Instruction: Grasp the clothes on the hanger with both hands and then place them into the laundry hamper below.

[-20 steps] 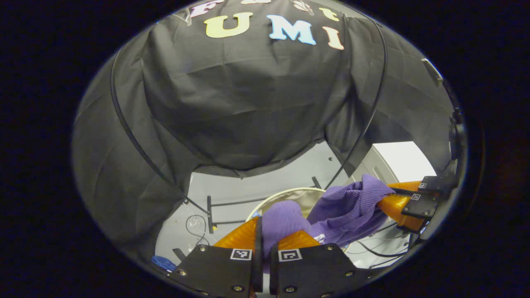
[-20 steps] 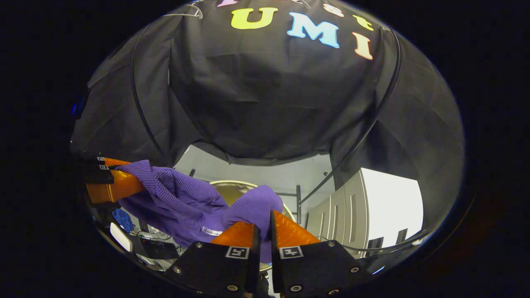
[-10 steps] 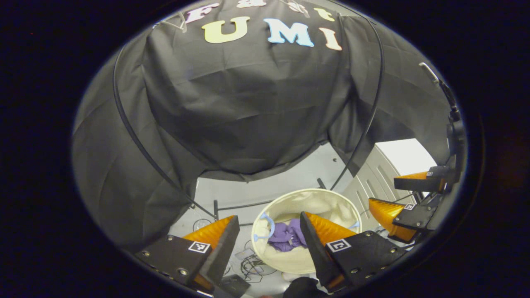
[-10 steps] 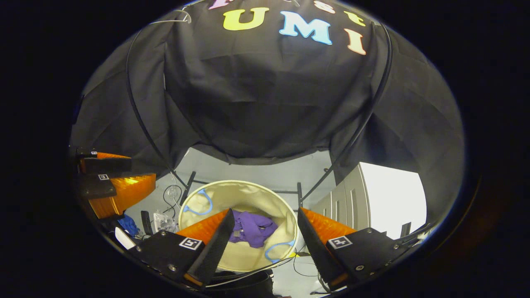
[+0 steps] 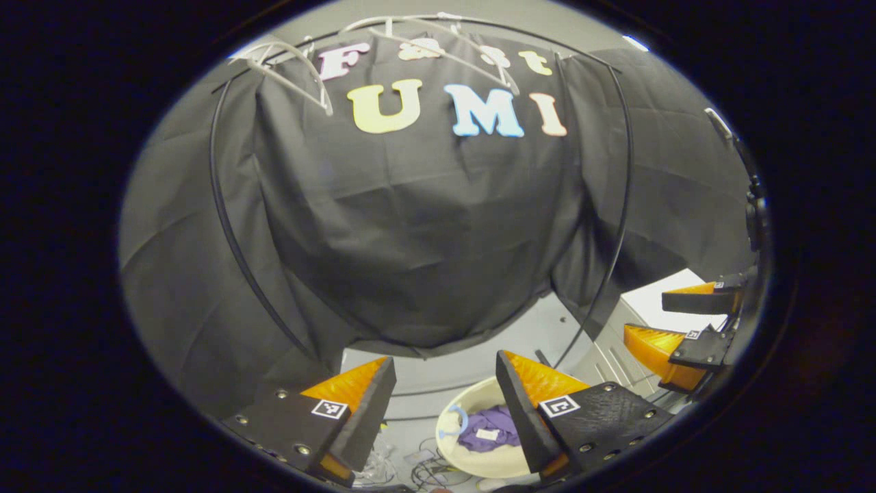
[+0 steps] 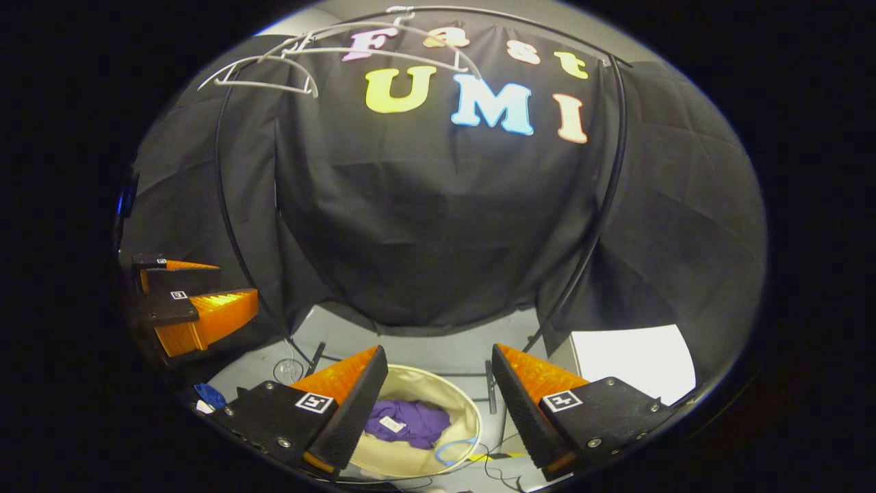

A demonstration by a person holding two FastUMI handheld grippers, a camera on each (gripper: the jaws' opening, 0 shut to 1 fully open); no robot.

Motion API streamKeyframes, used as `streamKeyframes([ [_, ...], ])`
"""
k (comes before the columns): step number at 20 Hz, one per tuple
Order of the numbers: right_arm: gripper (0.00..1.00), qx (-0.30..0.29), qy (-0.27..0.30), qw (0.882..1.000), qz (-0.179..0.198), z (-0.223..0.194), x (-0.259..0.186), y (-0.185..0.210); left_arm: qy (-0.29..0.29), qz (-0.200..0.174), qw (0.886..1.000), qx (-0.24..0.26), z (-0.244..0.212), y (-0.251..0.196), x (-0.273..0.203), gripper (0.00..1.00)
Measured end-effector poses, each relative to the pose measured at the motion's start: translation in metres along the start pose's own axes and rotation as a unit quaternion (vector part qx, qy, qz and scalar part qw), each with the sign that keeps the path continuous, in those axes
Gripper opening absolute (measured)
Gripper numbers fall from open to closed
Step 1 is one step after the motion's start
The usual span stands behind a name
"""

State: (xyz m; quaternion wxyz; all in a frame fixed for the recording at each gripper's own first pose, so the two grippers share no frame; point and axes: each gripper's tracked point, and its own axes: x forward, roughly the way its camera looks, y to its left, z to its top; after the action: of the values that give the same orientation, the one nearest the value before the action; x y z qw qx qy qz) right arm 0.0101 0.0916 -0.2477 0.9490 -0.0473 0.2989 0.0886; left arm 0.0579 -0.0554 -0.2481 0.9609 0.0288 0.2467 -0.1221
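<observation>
With its two fingers spread wide and nothing between them, the left gripper (image 5: 445, 383) looks out over the booth floor, raised well above the hamper. Between those fingers, low in the left gripper view, sits the laundry hamper (image 5: 455, 452), a round cream tub with a light blue handle loop on its rim. Inside it lies the purple garment (image 5: 489, 437), crumpled on the bottom with a small white tag facing up. Off to the right of that view, the right gripper (image 5: 667, 318) shows from the side, its fingers parted and empty too.

In the right gripper view, the right gripper (image 6: 438, 380) has its fingers just as far apart, gripping nothing, and is likewise held high over the tub. The laundry hamper (image 6: 410, 462) appears between them, with the purple garment (image 6: 410, 421) bunched inside and a blue loop at the near rim. At the left edge, the left gripper (image 6: 236, 284) shows side-on, fingers apart, near the black cloth wall.

Farther out, thin white hangers (image 5: 294, 65) hang bare on the black rail at the top of the booth; they also show in the right gripper view (image 6: 274, 68). Cables lie on the grey floor (image 5: 472, 363) beside the hamper. A white cabinet (image 6: 629, 363) stands at the right, near the cloth.
</observation>
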Motion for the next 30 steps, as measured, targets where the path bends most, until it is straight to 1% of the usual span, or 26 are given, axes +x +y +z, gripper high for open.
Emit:
streamKeyframes([
  [1,0.95,-0.001,-0.017,1.0,0.003,0.015,-0.005,-0.002,-0.018,0.007,1.0,-0.006,0.015,0.0,-0.006,0.86],
  [2,0.95,-0.001,-0.03,1.0,0.008,0.027,-0.008,-0.003,-0.035,0.012,0.999,-0.013,0.031,-0.001,-0.011,0.92],
  [4,0.95,-0.001,-0.06,0.998,0.016,0.052,-0.021,-0.008,-0.066,0.023,0.997,-0.026,0.063,0.001,-0.033,0.92],
  [7,0.94,0.001,-0.111,0.994,0.008,0.091,-0.044,-0.025,-0.115,0.035,0.992,-0.031,0.11,0.005,-0.069,0.92],
  [9,0.95,0.013,-0.143,0.989,0.015,0.115,-0.061,-0.028,-0.142,0.048,0.988,-0.033,0.134,0.009,-0.091,0.89],
  [13,0.95,0.015,-0.215,0.977,0.002,0.158,-0.107,-0.048,-0.194,0.071,0.978,-0.04,0.172,0.009,-0.149,0.83],
  [15,0.94,0.013,-0.239,0.971,-0.002,0.169,-0.126,-0.055,-0.212,0.083,0.973,-0.035,0.183,0.018,-0.165,0.8],
  [16,0.95,0.013,-0.248,0.969,-0.004,0.172,-0.135,-0.059,-0.219,0.089,0.971,-0.034,0.189,0.02,-0.175,0.91],
  [19,0.94,0.022,-0.269,0.963,-0.015,0.182,-0.162,-0.07,-0.24,0.105,0.965,-0.03,0.205,0.025,-0.199,0.91],
  [23,0.94,0.031,-0.292,0.955,-0.023,0.186,-0.185,-0.078,-0.263,0.13,0.956,-0.016,0.215,0.035,-0.231,0.91],
  [24,0.94,0.033,-0.296,0.954,-0.026,0.186,-0.189,-0.079,-0.269,0.135,0.954,-0.015,0.217,0.039,-0.238,0.85],
  [25,0.94,0.036,-0.299,0.953,-0.029,0.185,-0.191,-0.081,-0.273,0.136,0.952,-0.016,0.218,0.04,-0.243,0.91],
  [27,0.94,0.041,-0.305,0.951,-0.032,0.183,-0.196,-0.082,-0.278,0.137,0.95,-0.022,0.218,0.038,-0.25,0.91],
  [30,0.94,0.048,-0.311,0.949,-0.034,0.182,-0.197,-0.082,-0.279,0.14,0.95,-0.028,0.215,0.04,-0.254,0.79],
])
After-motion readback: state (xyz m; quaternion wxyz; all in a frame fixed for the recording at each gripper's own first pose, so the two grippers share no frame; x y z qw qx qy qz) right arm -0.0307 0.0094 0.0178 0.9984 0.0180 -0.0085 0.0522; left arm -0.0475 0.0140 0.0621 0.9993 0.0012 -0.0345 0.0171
